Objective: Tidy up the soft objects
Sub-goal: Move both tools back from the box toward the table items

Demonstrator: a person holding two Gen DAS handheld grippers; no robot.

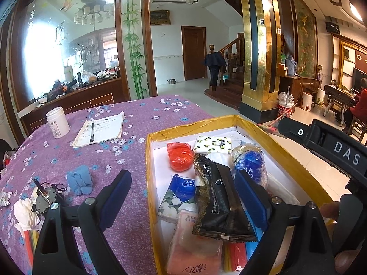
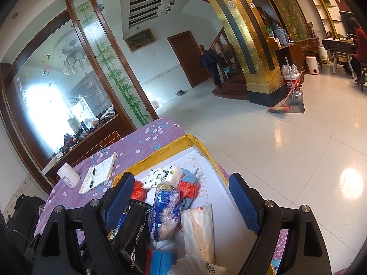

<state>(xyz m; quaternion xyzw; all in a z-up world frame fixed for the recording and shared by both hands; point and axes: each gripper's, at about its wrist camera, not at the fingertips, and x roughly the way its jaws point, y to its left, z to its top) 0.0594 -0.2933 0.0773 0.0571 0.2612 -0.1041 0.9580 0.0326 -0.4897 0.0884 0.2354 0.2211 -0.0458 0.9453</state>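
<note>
While hovering above the box, jaws spread wide on both sides, nothing pinched.

Left gripper (image 1: 183, 197): blue pads parted; one over the purple cloth, the other inside the box, just beside the blue-and-clear bag; no pad pressing on anything.

Right gripper (image 2: 181, 194): jaws equally wide, straddling the box's contents without contact; also seen from the left view as a black body at the right edge.

Hand (image 1: 330, 210): fingertips showing at lower right of the left view, gripping the other tool.

Box (image 1: 247, 121): shallow, white inside, rim wrapped in yellow tape, sitting on the table's right part near the edge.

Black wrapper (image 1: 218, 201): lying slantwise on top of the pile, middle of the box.

Red bag (image 1: 180, 157): crumpled, toward the box's far left corner.

Patterned tissue pack (image 1: 212, 145): white with green dots, at the far side, just beside the red bag.

Blue-and-clear bag (image 1: 248, 160): right of the black wrapper.

Floral tissue pack (image 1: 177, 194): against the left wall, partly under the black wrapper.

Pink pack (image 1: 195, 247): nearest corner, under the wrapper's end.

Blue cloth (image 1: 80, 182): bunched on the table, outside the box, left of it.

Table (image 1: 142, 110): purple flowered cover.

Notebook (image 1: 101, 129): open, pen on top, far left.

White jar (image 1: 57, 122): upright beside the notebook.

Small motor (image 1: 44, 198): near left edge, by white paper scraps.
</note>
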